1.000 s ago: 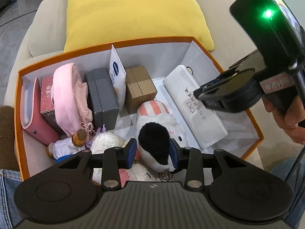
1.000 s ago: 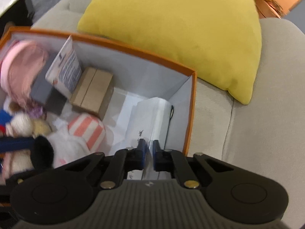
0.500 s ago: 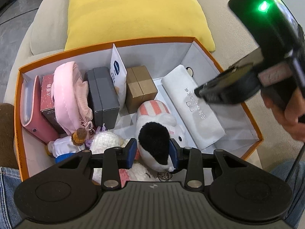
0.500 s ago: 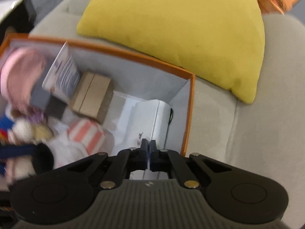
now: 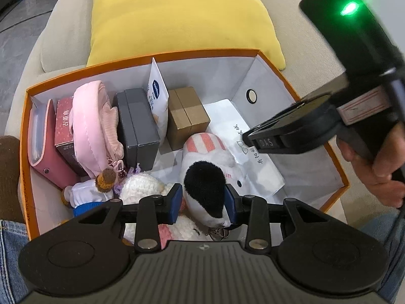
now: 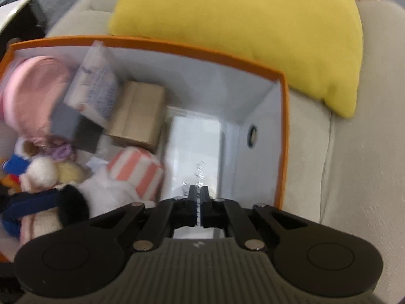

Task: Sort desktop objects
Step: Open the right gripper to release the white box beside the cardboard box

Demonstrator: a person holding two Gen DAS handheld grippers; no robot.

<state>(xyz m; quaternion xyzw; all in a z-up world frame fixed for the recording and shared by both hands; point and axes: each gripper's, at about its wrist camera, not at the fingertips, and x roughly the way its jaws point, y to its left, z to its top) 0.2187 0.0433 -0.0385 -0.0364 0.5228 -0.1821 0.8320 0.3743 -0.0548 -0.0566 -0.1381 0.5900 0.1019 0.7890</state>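
An orange box (image 5: pixel 152 57) with white walls sits on a sofa and holds several objects. My left gripper (image 5: pixel 203 205) is shut on a white plush toy with a black patch and a pink-striped part (image 5: pixel 205 185), low at the box's near side. My right gripper (image 5: pixel 249 139) hangs shut over a white pouch printed with a glasses drawing (image 5: pixel 253 167), which lies along the right wall. In the right wrist view the right gripper (image 6: pixel 199 195) has its fingers together just above the pouch (image 6: pixel 195 144). Whether they pinch its wrapping I cannot tell. The plush (image 6: pixel 106 190) shows to the left.
Also in the box: a brown carton (image 5: pixel 187 116), a grey case (image 5: pixel 138 126), a white sachet (image 5: pixel 158 96), pink cloth (image 5: pixel 91 124), a red carton (image 5: pixel 64 126), a pink case (image 5: pixel 40 136) and small dolls (image 5: pixel 101 185). A yellow cushion (image 5: pixel 177 15) lies behind. A hand (image 5: pixel 379 167) grips the right handle.
The right gripper's jaws closed fully and it tipped further down. The white pouch, earlier leaning on the right wall, now lies flatter, uncovering the wall's hole. The left gripper and plush stayed still.
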